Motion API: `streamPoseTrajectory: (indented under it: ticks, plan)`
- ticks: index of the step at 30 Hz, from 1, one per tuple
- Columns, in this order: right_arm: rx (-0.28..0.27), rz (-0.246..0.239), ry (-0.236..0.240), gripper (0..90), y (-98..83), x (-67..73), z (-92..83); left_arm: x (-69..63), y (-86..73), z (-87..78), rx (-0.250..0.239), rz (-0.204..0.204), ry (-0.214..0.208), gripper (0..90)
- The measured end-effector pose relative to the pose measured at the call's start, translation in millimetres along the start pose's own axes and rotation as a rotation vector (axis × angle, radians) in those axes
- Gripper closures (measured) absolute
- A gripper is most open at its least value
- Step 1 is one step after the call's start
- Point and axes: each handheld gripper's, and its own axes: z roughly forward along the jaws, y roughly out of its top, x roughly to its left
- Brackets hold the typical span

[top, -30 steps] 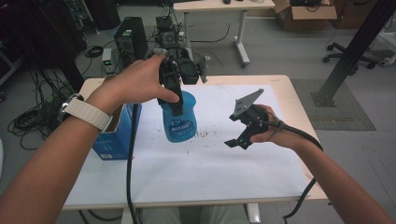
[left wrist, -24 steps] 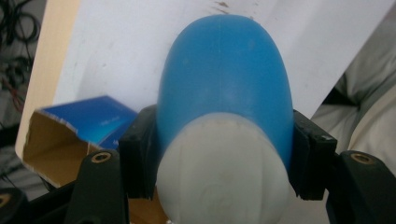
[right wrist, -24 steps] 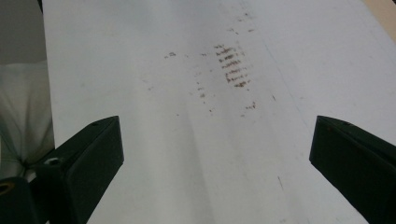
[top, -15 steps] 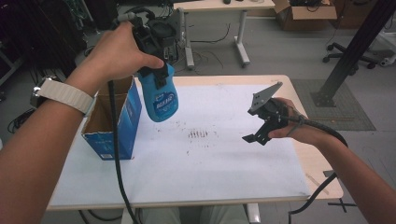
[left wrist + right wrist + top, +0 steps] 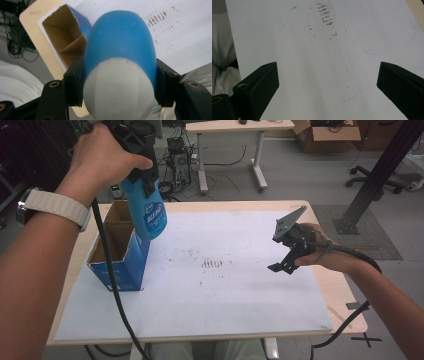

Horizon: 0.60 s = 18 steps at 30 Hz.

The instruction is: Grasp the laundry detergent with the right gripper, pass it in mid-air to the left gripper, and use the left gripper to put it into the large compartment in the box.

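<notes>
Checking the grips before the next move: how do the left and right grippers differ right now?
The left gripper is shut on the blue plastic bottle; the right gripper is open and empty. The left is raised above the open blue cardboard box; the right hangs low over the white table sheet. Both have black jaws.

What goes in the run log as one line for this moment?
left gripper: shut on blue bottle | bottle: in the air, over open cardboard box | right gripper: open, nothing between jaws, above white mat

Wooden table [image 5: 327, 285] under white sheet [image 5: 240, 295], open blue carton [image 5: 120, 255].
</notes>
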Motion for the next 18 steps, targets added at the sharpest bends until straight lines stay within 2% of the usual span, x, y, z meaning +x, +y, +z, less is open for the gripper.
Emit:
streamPoseTrajectory:
  ticks: [6,10,15,18]
  plan:
    - [0.005,0.001,-0.008,4.2,-1.4,-0.1,-1.6,15.2,-0.8,-4.6,0.012,-0.096,0.012,38.2]
    - [0.008,0.005,-0.014,4.2,-4.6,-1.1,-1.7,28.9,-5.6,-5.6,-0.001,-0.173,0.016,38.2]
    - [0.008,0.006,-0.023,4.6,-6.1,-2.4,1.3,45.9,-13.0,0.2,-0.003,-0.253,0.043,38.2]
    - [0.007,0.010,-0.021,4.7,-6.0,-3.8,3.3,54.2,-17.3,7.1,-0.002,-0.282,0.051,38.3]
